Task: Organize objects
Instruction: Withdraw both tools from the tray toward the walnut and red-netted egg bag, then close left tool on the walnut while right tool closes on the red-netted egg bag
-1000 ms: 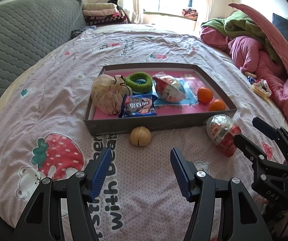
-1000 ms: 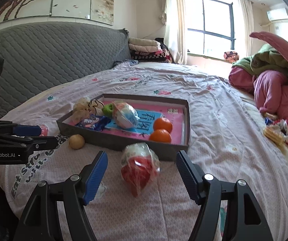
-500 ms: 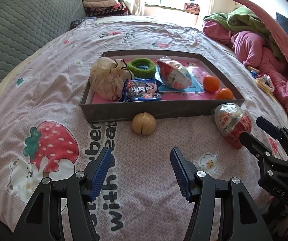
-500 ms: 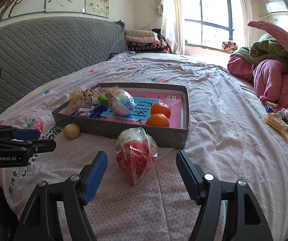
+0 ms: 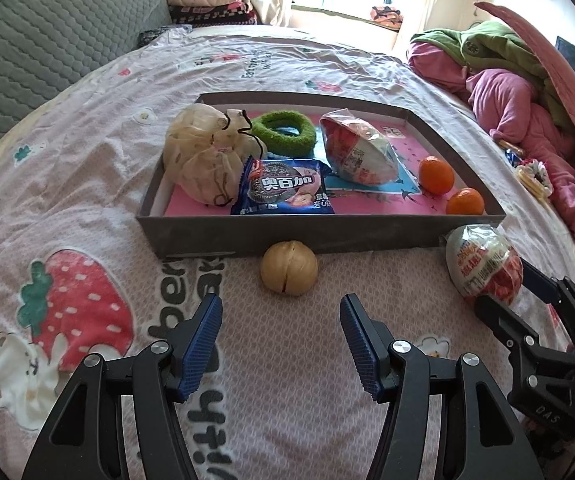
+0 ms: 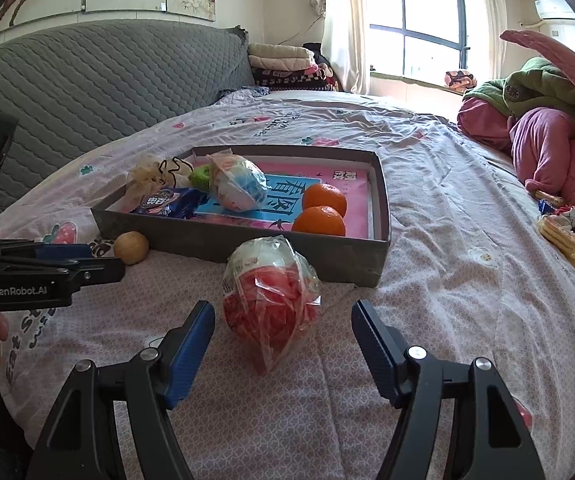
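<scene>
Bed (image 5: 99, 92) with pink printed cover; grey headboard (image 5: 47, 36) at far left. Left gripper (image 5: 281, 342) hovers low over the cover, jaws wide apart, nothing between them; blue pads (image 5: 201, 344) face each other. Just ahead of it a tan nut (image 5: 289, 268) lies on the cover, touching or nearly touching the front wall of the grey tray (image 5: 327, 234); from the right wrist view the nut (image 6: 131, 247) sits at the tray's (image 6: 279, 250) near left corner. Inside the tray, left to right: a pale mesh pouch (image 5: 203, 156) with black drawstring, a blue biscuit packet (image 5: 283, 190) leaning on the pouch, a green fuzzy ring (image 5: 285, 132) behind the packet, a wrapped egg (image 5: 357, 152) lying on a blue card (image 5: 371, 188), then two oranges (image 5: 436, 175) near the right wall, one just in front of the other. Outside the tray, off its front right corner, a second wrapped egg, red and white (image 6: 271, 300), rests on the cover, near the tray wall but contact unclear. Right gripper (image 6: 283, 334) is spread open around this red egg (image 5: 483, 264), one pad on either side, neither pad touching the wrapper; the wrapper's tail points down toward the camera. In the left wrist view the right gripper (image 5: 505, 292) reaches in from the lower right, its tips beside the egg. Far right: heap of pink and green bedding (image 6: 543, 128), small snack wrappers (image 6: 563, 228) at its foot.
</scene>
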Tool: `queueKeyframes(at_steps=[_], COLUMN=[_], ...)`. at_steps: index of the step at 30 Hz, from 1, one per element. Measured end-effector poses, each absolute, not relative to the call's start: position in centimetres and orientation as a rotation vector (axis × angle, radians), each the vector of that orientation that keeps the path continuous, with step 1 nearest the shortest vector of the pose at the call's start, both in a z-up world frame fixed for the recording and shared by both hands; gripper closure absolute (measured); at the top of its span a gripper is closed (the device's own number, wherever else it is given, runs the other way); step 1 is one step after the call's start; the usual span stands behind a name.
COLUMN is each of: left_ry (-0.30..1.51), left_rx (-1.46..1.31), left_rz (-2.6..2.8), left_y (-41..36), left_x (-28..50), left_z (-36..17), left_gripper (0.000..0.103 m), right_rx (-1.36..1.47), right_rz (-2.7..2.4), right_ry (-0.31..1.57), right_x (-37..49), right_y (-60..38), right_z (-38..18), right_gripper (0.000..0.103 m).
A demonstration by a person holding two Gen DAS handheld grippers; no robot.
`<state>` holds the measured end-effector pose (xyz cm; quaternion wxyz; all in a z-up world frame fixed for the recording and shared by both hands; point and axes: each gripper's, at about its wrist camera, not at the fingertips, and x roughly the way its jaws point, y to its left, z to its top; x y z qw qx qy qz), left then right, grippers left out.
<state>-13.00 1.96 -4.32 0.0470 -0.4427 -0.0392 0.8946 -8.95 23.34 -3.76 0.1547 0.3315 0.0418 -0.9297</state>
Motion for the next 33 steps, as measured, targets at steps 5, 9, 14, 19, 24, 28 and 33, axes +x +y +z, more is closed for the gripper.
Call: queueKeyframes(at_steps=[5,9,14,19,24,28,33], left_ry=[-0.131,-0.132,-0.132,-0.103,-0.092,-0.112,-0.141], left_rx=[-1.359,-1.355,-1.350,-1.334,-1.322,-1.309,-1.290], left_rz=[2.724,2.733,2.742,2.753,2.754,2.757,2.760], left_y=[1.8,1.7,1.7,2.2,2.5,2.3,1.8], left_x=[-13.9,-14.4,-14.9,-15.1,-15.3,-15.3,-14.8], left_z=[-5.0,-5.2,-5.3,-5.3,-5.6,-5.6,-5.0], left_gripper=[0.040,0.040,0.040,0.040,0.053,0.069,0.069], right_rx=[0.959,0.970,0.968,0.954,0.924,0.911,0.892], right_rz=[-2.662,-2.645,-2.634,-2.619,-2.616,-2.614,-2.615], right_ry=[0.142,0.156,0.154,0.109,0.081,0.075,0.074], right_x=[-9.4,-9.8,-10.2,-10.1,-9.8,-9.7,-9.6], right_y=[22.8,22.4,22.2,22.6,22.8,22.8,22.7], right_z=[-4.0,-4.2,-4.2,-4.0,-3.6,-3.4,-3.2], right_gripper=[0.033,0.035,0.051,0.051,0.051,0.051,0.051])
